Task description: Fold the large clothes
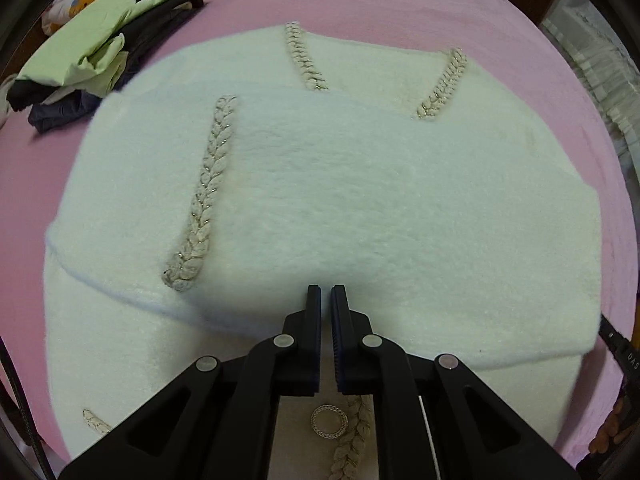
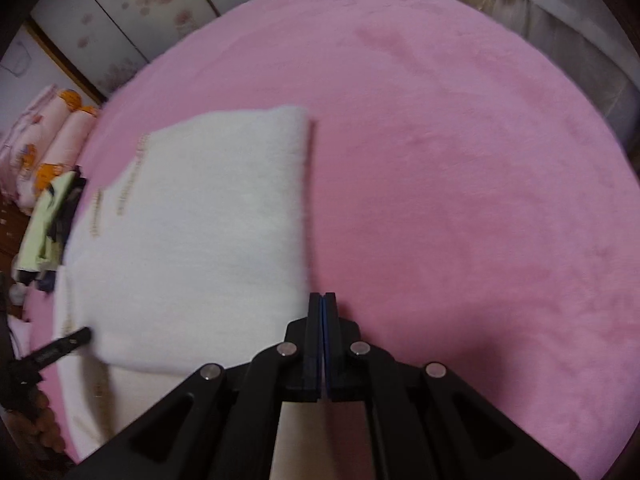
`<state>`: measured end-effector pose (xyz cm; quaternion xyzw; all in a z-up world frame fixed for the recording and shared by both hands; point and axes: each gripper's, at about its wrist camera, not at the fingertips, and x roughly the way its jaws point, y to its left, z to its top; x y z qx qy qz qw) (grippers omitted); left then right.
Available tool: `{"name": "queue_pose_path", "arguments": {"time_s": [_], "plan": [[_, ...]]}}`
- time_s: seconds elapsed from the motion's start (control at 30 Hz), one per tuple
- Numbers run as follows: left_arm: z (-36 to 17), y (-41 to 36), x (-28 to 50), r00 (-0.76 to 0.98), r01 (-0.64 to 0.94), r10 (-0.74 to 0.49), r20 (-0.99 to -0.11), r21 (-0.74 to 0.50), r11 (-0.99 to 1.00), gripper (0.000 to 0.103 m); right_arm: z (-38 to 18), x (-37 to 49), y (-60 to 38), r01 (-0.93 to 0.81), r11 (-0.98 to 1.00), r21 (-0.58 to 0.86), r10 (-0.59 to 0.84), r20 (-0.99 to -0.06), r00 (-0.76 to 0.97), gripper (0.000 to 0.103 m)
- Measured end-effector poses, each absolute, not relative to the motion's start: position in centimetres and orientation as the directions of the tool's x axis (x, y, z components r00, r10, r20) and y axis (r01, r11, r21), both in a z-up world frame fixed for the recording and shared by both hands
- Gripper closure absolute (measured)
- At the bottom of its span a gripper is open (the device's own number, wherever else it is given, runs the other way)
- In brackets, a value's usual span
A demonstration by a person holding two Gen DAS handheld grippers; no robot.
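A fluffy white garment [image 1: 360,208] with braided beige trim [image 1: 208,188] lies on the pink bed cover [image 1: 360,0], its upper layer folded over the lower one. My left gripper [image 1: 326,292] hovers low over the folded layer's near edge. Its jaws stand almost together, and nothing is visibly pinched. In the right wrist view the garment [image 2: 200,232] lies to the left. My right gripper [image 2: 323,300] is shut and empty, its tips at the garment's right edge by the pink cover [image 2: 460,200]. A ring-shaped ornament [image 1: 329,421] shows beneath the left gripper.
A pile of light green and dark clothes [image 1: 100,40] sits at the far left of the bed. Rolled pink patterned bedding [image 2: 48,136] and floral closet doors [image 2: 152,4] stand beyond it. White ruffled fabric [image 1: 600,72] lines the bed's right side.
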<state>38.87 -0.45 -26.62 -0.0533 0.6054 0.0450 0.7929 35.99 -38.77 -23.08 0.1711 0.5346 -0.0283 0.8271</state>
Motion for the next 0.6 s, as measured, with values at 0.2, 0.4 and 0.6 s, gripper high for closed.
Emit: {"name": "queue_pose_path", "arguments": {"time_s": [0.2, 0.4, 0.6], "plan": [[-26.7, 1.5, 39.1, 0.268, -0.187, 0.147, -0.952, 0.098, 0.978, 0.098, -21.3, 35.5, -38.4, 0.164, 0.935, 0.315, 0.204, -0.855, 0.477, 0.103], [-24.9, 3.6, 38.5, 0.291, -0.207, 0.037, -0.956, -0.025, 0.978, 0.098, -19.9, 36.2, -34.9, 0.011, 0.943, 0.333, 0.289, -0.835, 0.469, 0.103], [-24.5, -1.1, 38.8, 0.278, -0.092, -0.172, -0.945, -0.204, 0.975, 0.095, -22.3, 37.4, -29.8, -0.066, 0.894, 0.443, 0.434, -0.823, 0.367, 0.103]]}}
